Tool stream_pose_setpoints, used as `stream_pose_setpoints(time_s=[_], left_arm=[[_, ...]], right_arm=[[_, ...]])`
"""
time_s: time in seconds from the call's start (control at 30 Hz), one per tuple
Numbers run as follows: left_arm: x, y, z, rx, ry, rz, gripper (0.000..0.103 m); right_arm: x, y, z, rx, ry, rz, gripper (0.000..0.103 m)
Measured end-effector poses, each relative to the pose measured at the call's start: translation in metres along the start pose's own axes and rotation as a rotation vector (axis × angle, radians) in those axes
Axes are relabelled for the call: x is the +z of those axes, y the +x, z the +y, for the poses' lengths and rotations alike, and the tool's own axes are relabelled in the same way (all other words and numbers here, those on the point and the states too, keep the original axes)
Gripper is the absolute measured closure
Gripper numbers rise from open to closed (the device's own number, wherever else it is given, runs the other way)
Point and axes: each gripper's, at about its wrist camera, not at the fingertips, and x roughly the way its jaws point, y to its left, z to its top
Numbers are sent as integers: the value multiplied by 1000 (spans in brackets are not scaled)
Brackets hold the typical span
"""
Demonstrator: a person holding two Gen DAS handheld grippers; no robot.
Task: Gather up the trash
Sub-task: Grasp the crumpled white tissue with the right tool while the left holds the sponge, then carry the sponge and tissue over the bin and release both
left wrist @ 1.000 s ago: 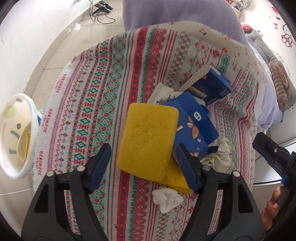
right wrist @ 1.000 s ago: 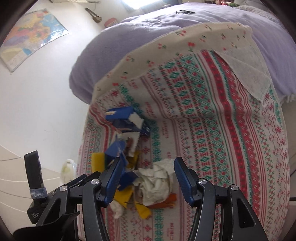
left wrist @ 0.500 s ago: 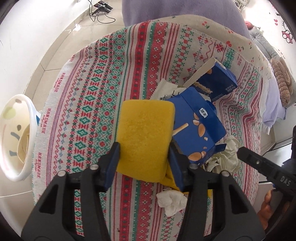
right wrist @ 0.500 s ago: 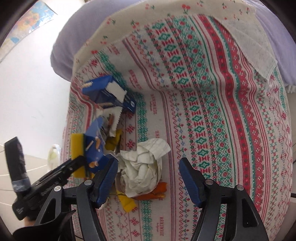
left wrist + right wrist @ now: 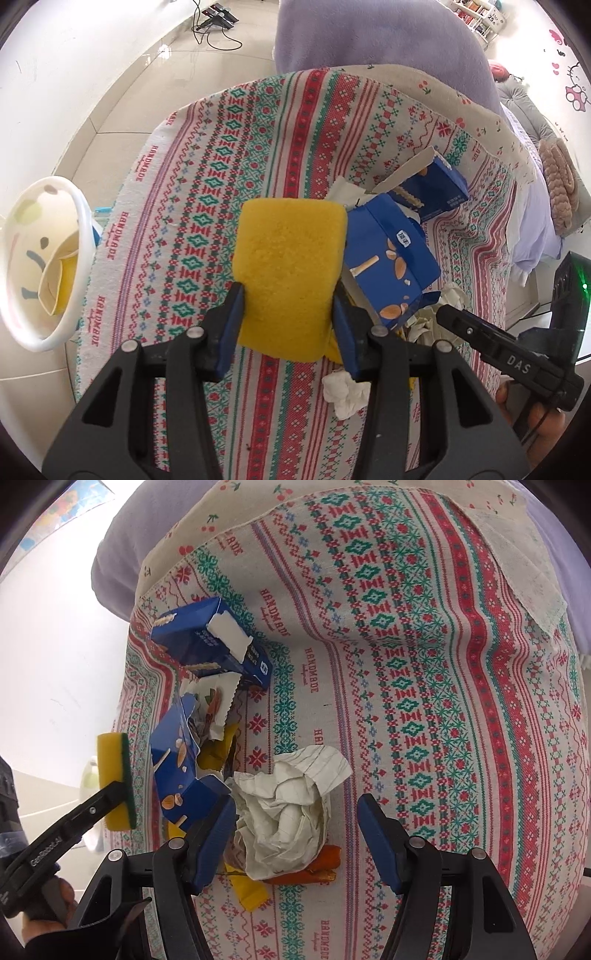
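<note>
Left gripper [image 5: 288, 317] fingers pinch the yellow sponge [image 5: 290, 273]; right gripper [image 5: 297, 840] fingers spread; white bin [image 5: 83, 236] holds yellow scrap [image 5: 62, 280]

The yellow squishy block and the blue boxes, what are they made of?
The yellow rectangular block looks like foam sponge: a matte, pitted face, with a dark green scouring layer seen from the right wrist view. The blue snack boxes look like thin printed cardboard, slightly glossy, with creased folds and torn white edges.
</note>
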Motion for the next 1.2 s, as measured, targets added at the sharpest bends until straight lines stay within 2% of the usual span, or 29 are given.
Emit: stream_pose_setpoints(time_s=[0.03, 0.1, 0.13, 0.2, 0.4, 0.57, 0.7, 0.87, 1.2], left_arm=[[0, -1, 1, 0, -2, -1, 55], [0, -2, 4, -3, -10, -2, 55], [0, -4, 6, -4, -13, -3, 55], [1, -7, 10, -1, -20, -5, 55], [5, -21, 17, -26, -45, -33, 55], [6, -26, 27, -38, -80, -34, 55], [8, -32, 33, -45, -97, -45, 55], [8, -44, 47, -44, -117, -64, 55], [10, -64, 101, -35, -207, -94, 55]], right_arm=[[0, 2, 3, -2, -7, 0, 41], [-2, 8, 11, -8, -29, 5, 66], [-3, 12, 15, -14, -36, 7, 73], [-4, 10, 26, -49, -69, -25, 80], [1, -20, 46, -113, -107, -203, 81], [3, -28, 61, -52, -120, -281, 81], [-4, -28, 74, 18, -141, -282, 81], [-8, -30, 93, 29, -199, -332, 81], [-12, -17, 135, 102, -263, -310, 81]])
